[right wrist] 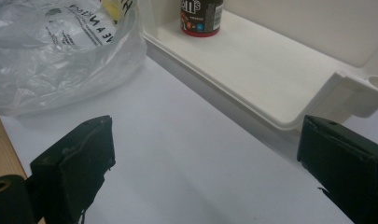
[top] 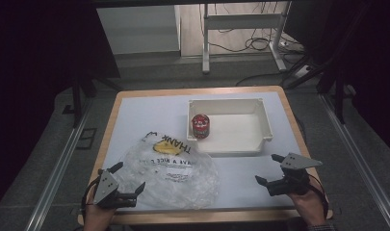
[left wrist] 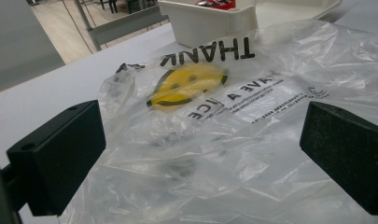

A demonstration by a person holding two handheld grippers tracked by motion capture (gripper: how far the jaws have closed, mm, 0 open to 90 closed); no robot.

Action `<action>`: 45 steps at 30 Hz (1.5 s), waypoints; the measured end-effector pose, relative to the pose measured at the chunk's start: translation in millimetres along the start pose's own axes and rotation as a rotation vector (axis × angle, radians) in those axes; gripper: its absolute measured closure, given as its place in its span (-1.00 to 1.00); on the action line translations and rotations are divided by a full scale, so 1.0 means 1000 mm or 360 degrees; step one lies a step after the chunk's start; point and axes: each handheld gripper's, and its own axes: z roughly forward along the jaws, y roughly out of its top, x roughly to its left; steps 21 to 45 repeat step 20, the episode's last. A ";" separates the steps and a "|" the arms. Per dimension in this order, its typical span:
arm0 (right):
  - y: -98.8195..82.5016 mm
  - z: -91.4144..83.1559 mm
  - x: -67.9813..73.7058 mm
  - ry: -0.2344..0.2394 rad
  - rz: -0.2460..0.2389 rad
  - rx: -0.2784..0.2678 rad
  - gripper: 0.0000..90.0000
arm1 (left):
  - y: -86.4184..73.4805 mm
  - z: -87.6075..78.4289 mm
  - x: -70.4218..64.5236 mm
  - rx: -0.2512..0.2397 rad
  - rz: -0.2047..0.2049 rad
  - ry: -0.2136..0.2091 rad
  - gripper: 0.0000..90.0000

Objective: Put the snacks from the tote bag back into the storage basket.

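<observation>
Here's the white-topped table with its wooden edge, and on its far right half sits the shallow white plastic bin, open on its near side. Spread over the near left of the table is the crumpled clear plastic bag with the yellow smiley face and black "THANK" lettering, its far edge just beside the bin's left corner, lying flat and limp. Inside the bin, against its left wall, stands the small red-and-dark cylindrical can, upright. Now the grippers: the left gripper sits at the bag's near left edge, jaws spread wide, nothing between them yet, though the film lies right below them in the left gripper view. The right gripper hovers over bare table near the bin's front, jaws likewise released and empty. This looks like the opening step, a reach for the bag. The next move, I'd say, calls for the left jaws to pinch a fold of that slippery film cleanly, while the right comes across to find the bag's mouth.
</observation>
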 end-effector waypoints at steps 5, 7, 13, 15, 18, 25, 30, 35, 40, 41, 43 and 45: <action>-0.005 -0.005 -0.003 -0.0017 0.0017 0.0004 -0.90 | 0.000 0.000 0.000 0.0009 0.0007 0.0000 -1.00; -0.008 -0.006 -0.005 -0.0035 0.0014 0.0023 -0.90 | 0.000 0.000 0.000 0.0011 0.0009 -0.0001 -1.00; -0.016 -0.010 -0.013 -0.0068 0.0040 0.0052 -0.90 | 0.000 0.001 0.000 0.0014 0.0012 0.0002 -1.00; -0.019 -0.012 -0.016 -0.0075 0.0058 0.0046 -0.90 | 0.000 0.001 0.000 0.0015 0.0013 0.0001 -1.00; -0.021 -0.014 -0.019 -0.0073 0.0081 0.0043 -0.90 | 0.000 0.001 0.000 0.0019 0.0016 0.0002 -1.00; -0.021 -0.014 -0.020 -0.0072 0.0079 0.0046 -0.90 | 0.000 0.001 0.000 0.0020 0.0016 0.0003 -1.00; -0.021 -0.014 -0.020 -0.0072 0.0079 0.0046 -0.90 | 0.000 0.001 0.000 0.0020 0.0016 0.0003 -1.00; -0.021 -0.014 -0.020 -0.0072 0.0079 0.0046 -0.90 | 0.000 0.001 0.000 0.0020 0.0016 0.0003 -1.00; -0.021 -0.014 -0.020 -0.0072 0.0079 0.0046 -0.90 | 0.000 0.001 0.000 0.0020 0.0016 0.0003 -1.00; -0.021 -0.014 -0.020 -0.0072 0.0079 0.0046 -0.90 | 0.000 0.001 0.000 0.0020 0.0016 0.0003 -1.00; -0.021 -0.014 -0.020 -0.0072 0.0079 0.0046 -0.90 | 0.000 0.001 0.000 0.0020 0.0016 0.0003 -1.00; -0.021 -0.014 -0.020 -0.0072 0.0079 0.0046 -0.90 | 0.000 0.001 0.000 0.0020 0.0016 0.0003 -1.00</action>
